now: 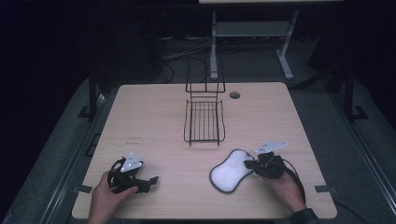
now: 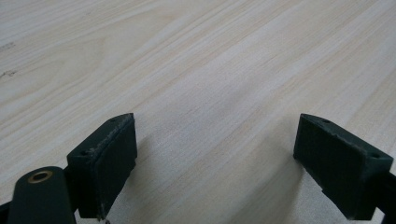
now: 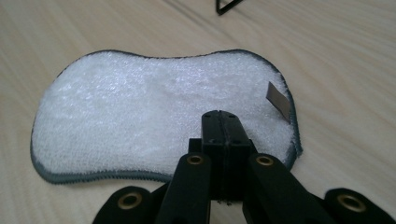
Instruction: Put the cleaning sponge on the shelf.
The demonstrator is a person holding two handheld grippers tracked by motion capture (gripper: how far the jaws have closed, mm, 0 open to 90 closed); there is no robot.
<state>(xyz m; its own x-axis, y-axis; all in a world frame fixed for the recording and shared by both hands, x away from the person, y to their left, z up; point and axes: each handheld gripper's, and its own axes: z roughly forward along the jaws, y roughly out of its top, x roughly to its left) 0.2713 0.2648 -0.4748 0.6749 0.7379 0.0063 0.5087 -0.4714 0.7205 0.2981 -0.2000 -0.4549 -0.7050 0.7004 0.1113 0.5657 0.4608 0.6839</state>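
A white peanut-shaped scrubbing pad (image 1: 229, 171) with a grey stitched edge lies flat on the wooden table (image 1: 149, 116), front right of middle. My right gripper (image 1: 248, 164) is at the pad's right end, held by a hand. In the right gripper view its jaws are pressed together, tips (image 3: 222, 116) over the pad (image 3: 140, 116), and nothing shows between them. A small brown tag (image 3: 279, 100) sticks out near the pad's edge. My left gripper (image 1: 152, 181) rests at the front left, open, with only bare wood between its fingers (image 2: 215, 158).
A black wire rack (image 1: 204, 122) stands at the table's middle, its tall back toward the far edge. A round cable hole (image 1: 235, 95) sits behind it. A corner of the rack (image 3: 229, 5) shows beyond the pad. Dark floor and a white stand lie beyond.
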